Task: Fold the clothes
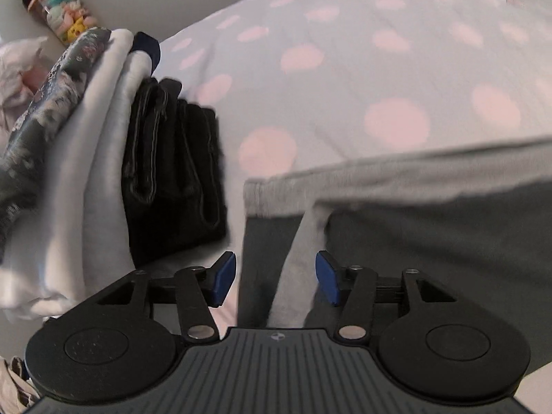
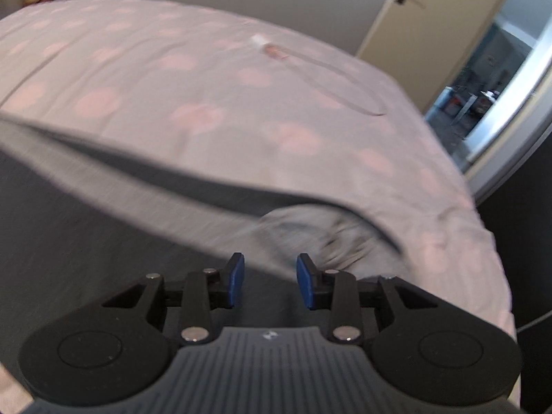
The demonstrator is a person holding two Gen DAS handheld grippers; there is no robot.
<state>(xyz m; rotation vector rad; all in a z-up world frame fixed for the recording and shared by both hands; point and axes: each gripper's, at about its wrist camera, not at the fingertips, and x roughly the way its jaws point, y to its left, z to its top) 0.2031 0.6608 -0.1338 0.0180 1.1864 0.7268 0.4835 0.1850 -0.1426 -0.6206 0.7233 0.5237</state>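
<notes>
The left claw (image 1: pixel 276 277) is held wide apart, nothing gripped, a pale fold of the grey garment (image 1: pixel 431 227) lying between its blue pads (image 1: pixel 223 276) untouched; the right claw (image 2: pixel 270 281) is likewise spread, empty, poised over the garment's bunched pale edge (image 2: pixel 310 238); the garment is spread on the spotted bed (image 1: pixel 345 69), near its front edge; beside it, to the left, folded clothes (image 1: pixel 172 172) are stacked; both edges should probably be pinched together, level and evenly, so the fold is laid square; motion blur makes finer creases impossible to judge.
</notes>
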